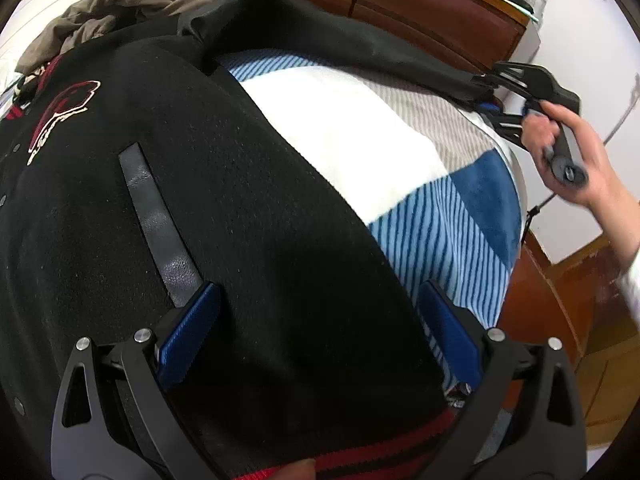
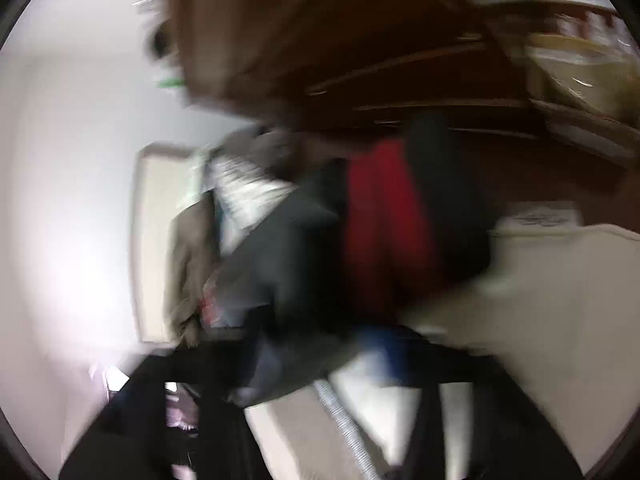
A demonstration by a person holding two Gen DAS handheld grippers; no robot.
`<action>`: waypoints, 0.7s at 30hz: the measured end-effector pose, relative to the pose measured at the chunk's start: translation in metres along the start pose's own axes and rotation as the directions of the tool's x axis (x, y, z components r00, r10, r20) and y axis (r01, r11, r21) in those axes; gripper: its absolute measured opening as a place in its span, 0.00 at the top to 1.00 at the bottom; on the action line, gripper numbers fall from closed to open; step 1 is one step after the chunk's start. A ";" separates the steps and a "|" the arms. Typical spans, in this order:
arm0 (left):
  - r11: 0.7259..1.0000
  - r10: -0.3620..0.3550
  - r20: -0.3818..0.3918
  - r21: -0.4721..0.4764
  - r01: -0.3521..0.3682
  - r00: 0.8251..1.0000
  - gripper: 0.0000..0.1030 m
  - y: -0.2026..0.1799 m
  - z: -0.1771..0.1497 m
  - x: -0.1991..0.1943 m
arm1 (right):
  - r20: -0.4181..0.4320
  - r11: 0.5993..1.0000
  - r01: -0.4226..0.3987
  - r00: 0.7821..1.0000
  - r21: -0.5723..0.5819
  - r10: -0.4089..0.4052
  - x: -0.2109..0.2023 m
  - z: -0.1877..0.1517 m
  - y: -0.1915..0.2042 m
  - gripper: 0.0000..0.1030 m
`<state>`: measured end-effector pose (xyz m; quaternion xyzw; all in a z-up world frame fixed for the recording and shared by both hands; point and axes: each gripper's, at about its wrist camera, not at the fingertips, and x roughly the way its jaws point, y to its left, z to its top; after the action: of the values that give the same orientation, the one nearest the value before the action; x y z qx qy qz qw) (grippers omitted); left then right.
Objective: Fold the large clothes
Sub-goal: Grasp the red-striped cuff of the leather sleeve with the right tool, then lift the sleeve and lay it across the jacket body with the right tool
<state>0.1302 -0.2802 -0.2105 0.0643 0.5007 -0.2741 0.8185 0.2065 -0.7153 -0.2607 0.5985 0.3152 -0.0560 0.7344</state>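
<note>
White walls [image 1: 580, 20], wooden dresser [image 1: 420, 12], perhaps wooden floor [image 1: 600, 300].

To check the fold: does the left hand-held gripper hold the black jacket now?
No, the left hand-held gripper stands open over the black jacket.

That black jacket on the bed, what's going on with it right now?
A person is folding the black jacket, which lies spread over a striped blanket on the bed. The right gripper, held in the person's right hand, has pinched the end of a sleeve and stretches it out to the side. The left gripper hovers open over the jacket's body near the red-striped hem. The right wrist view is too blurred to add detail.
</note>
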 end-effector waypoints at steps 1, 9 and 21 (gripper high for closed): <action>1.000 -0.001 -0.005 0.012 0.001 1.000 0.06 -0.001 -0.001 -0.001 | 0.003 0.999 0.031 1.000 -0.027 -0.031 0.002 0.002 0.004 0.75; 0.999 0.008 0.072 0.044 -0.011 0.997 0.06 0.030 -0.008 -0.062 | 0.156 0.919 0.172 0.980 -0.354 -0.123 -0.031 -0.014 0.093 0.79; 0.976 0.189 0.129 -0.130 -0.173 0.973 0.06 0.161 -0.087 -0.167 | 0.222 0.571 0.115 0.967 -0.813 0.121 -0.075 -0.144 0.352 0.82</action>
<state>0.0864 -0.0472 -0.1382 0.0417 0.4490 -0.1721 0.8758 0.2516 -0.5078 0.0634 0.1784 0.2077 0.0216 0.9615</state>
